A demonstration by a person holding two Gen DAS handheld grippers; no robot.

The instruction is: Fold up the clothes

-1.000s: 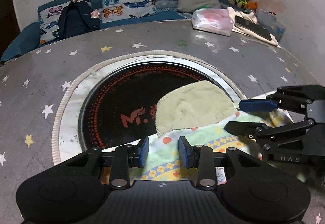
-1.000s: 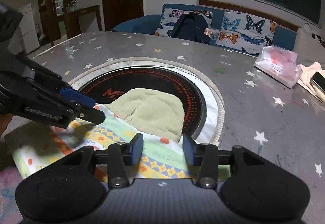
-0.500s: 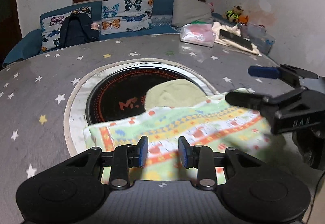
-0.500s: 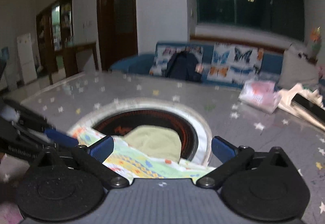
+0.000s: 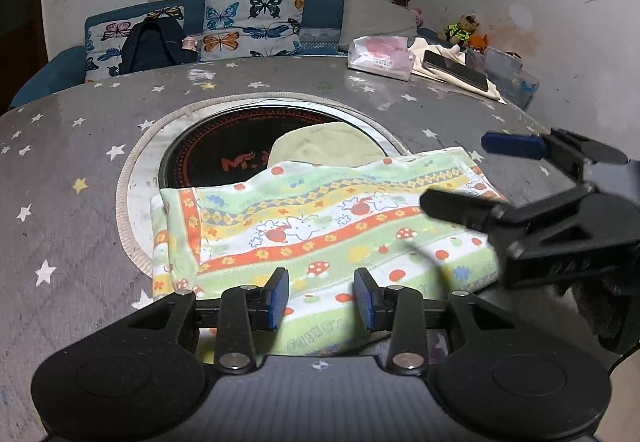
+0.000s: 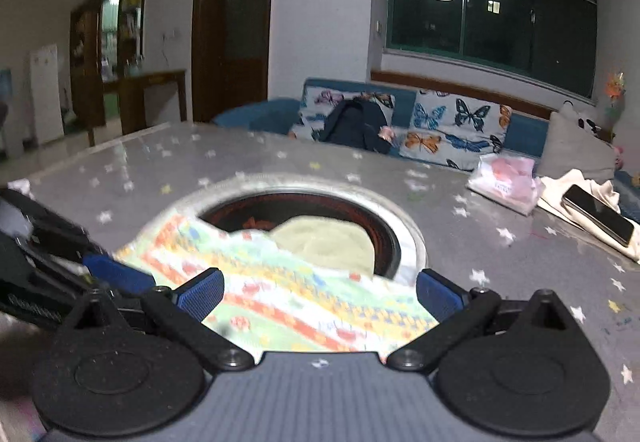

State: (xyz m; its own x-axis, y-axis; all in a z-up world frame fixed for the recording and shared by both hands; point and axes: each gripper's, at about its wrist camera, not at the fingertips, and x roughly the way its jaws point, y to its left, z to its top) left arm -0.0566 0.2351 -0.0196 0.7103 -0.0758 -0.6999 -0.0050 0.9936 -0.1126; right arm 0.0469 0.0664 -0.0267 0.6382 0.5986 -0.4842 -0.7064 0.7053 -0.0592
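- The colourful patterned cloth with orange, yellow and green stripes and mushroom prints (image 5: pixel 320 226) lies folded over itself across the lower middle of the left wrist frame. It rests on the grey star-printed desk (image 5: pixel 80 145), and its far edge overlaps the round black inset cooktop (image 5: pixel 216 149).
- A pale green knitted garment (image 5: pixel 324 141) lies partly under the cloth's far edge, on the cooktop, probably waiting its turn.
- The left gripper (image 5: pixel 322 300) hangs at bottom centre over the cloth's near edge. Its blue pads are parted and nothing is pinched between them, which suggests the fold has been laid.
- The right gripper (image 6: pixel 320 292) is spread wide above the cloth's other end and holds nothing.
- Both are likely clear of the fabric so that the fold settles flat.
- The left edge shows doubled layers, slightly uneven, so it may need smoothing.
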